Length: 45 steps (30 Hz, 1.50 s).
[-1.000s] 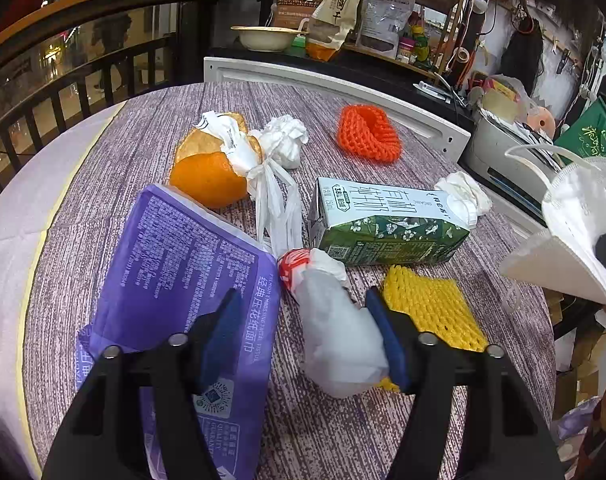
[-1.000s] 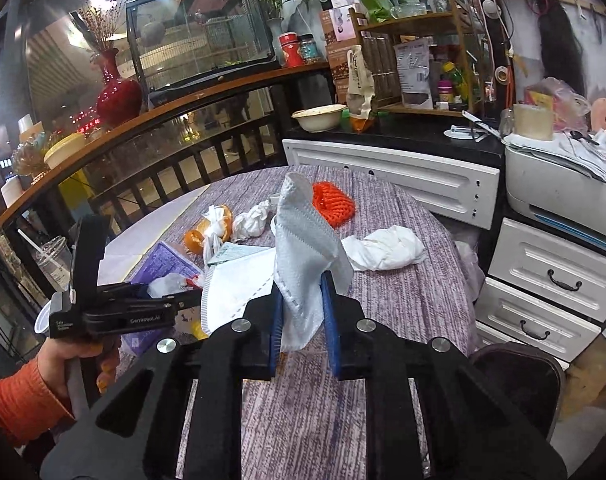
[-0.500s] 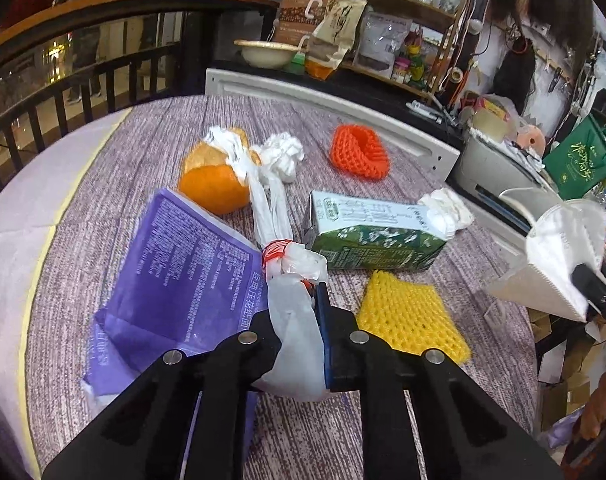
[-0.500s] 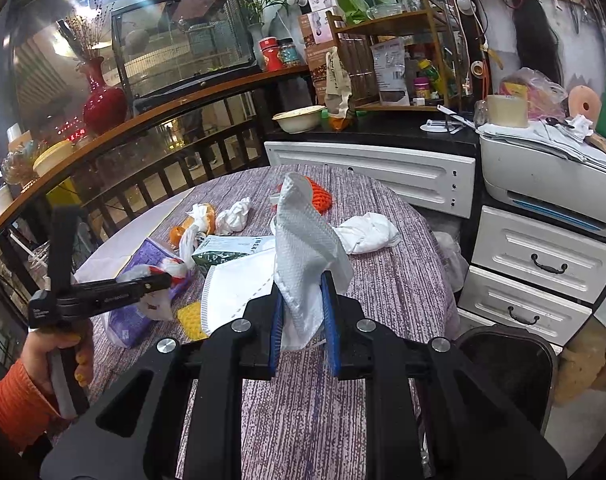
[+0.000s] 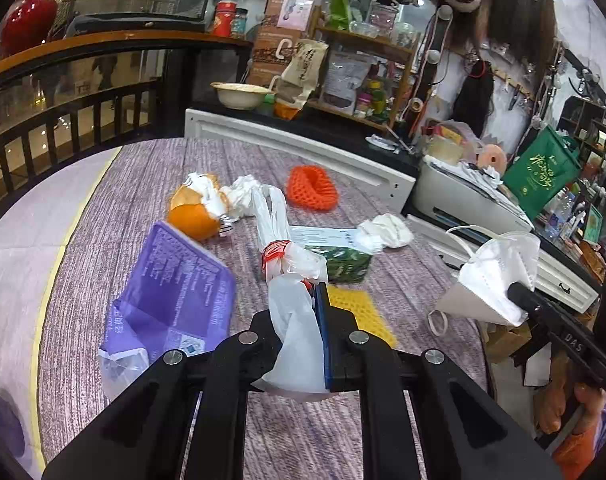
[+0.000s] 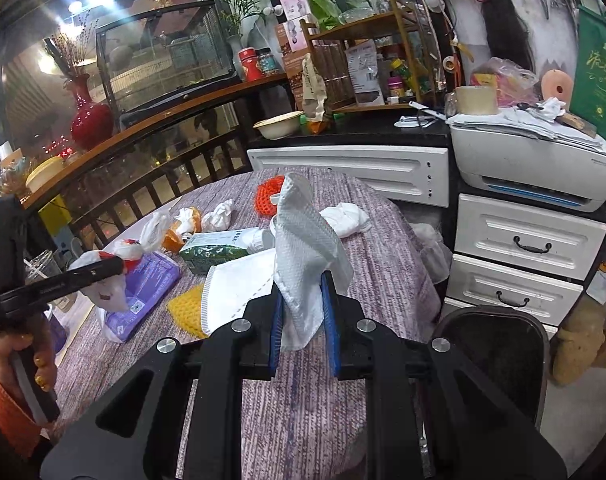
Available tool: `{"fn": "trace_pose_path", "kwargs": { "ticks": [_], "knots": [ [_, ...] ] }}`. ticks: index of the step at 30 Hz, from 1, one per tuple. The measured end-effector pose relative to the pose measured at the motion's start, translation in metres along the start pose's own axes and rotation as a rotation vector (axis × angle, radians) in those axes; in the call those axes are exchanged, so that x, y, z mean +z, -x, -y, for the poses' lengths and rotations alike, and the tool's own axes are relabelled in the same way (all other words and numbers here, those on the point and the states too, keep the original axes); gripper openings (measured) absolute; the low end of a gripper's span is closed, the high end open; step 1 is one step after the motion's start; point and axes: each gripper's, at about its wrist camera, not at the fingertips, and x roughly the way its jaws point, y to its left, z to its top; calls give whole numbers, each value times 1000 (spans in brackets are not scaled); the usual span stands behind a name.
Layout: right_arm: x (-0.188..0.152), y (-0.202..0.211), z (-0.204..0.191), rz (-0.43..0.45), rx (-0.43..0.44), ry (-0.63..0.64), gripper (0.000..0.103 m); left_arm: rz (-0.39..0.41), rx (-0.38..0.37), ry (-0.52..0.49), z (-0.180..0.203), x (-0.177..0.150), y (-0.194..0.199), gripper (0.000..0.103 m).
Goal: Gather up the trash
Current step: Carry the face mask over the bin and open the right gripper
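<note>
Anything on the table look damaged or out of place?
The green-and-white drink carton lies tipped on its side. The purple plastic wipes pack looks crumpled at its near end. An orange sits partly peeled among crumpled white tissues. No spill visible.

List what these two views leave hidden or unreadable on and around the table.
- Dark bin, right wrist view: its inside is too dark to show any contents.
- Green carton, left wrist view: partly hidden behind the white plastic bag held in the left tool.
- Purple packet: its print is too small to read.
- Yellow foam net: partly covered by the face mask in the right tool.
</note>
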Motion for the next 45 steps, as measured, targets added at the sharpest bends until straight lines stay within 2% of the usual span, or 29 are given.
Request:
{"fn": "trace_pose_path", "kwargs": {
  "ticks": [8,13,18,26,38,41,43,45],
  "knots": [
    [-6,26,31,31,-78,-44,19,9,-103,-44,42,0,1,13],
    [-14,38,71,23,-177,-110,19,-3,-177,-76,77,-4,-8,13],
    [-29,37,116,-29,-289,-177,19,-17,-232,-102,106,-9,-15,13],
    [-72,-6,171,-178,-365,-282,19,-40,-278,-135,139,-13,-26,13],
    [-121,-81,201,-351,-415,-347,20,-82,-299,-164,162,-24,-41,13],
    [-132,-93,206,-383,-420,-362,30,-93,-302,-167,165,-26,-44,13],
    [-137,-93,206,-381,-431,-366,46,-97,-303,-170,167,-28,-45,13],
    [-137,-90,204,-370,-439,-358,51,-100,-305,-172,168,-28,-47,13]
  ]
}}
